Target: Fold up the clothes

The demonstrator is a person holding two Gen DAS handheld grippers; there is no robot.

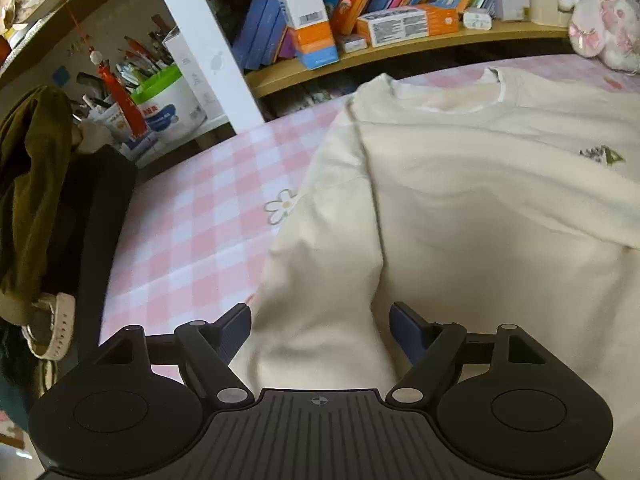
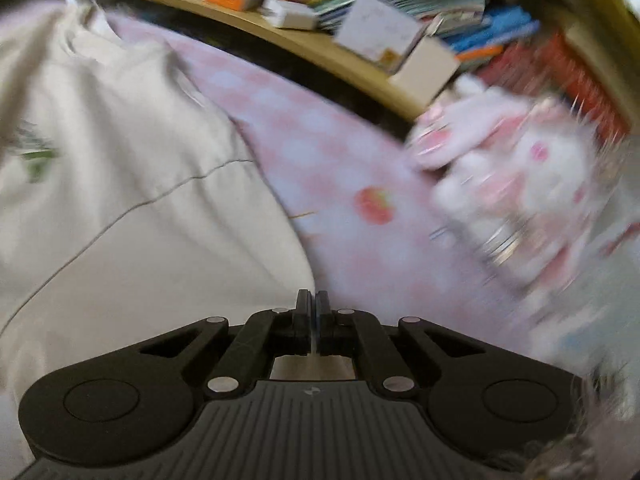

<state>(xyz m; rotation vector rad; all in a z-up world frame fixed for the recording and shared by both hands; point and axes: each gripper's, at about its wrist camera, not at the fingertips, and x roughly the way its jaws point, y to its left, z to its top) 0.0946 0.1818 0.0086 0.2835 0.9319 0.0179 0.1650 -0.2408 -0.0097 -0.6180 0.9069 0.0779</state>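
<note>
While straddling sweatshirt [image 1: 460,200] sleeve, left tongs [image 1: 320,320] apart (right tongs [image 2: 313,300] together, empty).

Black ribbed tongs [image 1: 320,320] — silver pivot pins, navy fingertips [image 1: 236,330]

A pink checked tablecloth [image 1: 192,216] carries a cream sweatshirt [image 1: 480,184] spread flat and a plush toy [image 1: 604,28] at its far edge

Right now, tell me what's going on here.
A person with a gripper in each hand is folding a cream sweatshirt spread on a pink checked cloth. The left gripper is open, its fingers on either side of a sleeve. The right gripper is shut at the sweatshirt's edge; a grip isn't visible.
</note>
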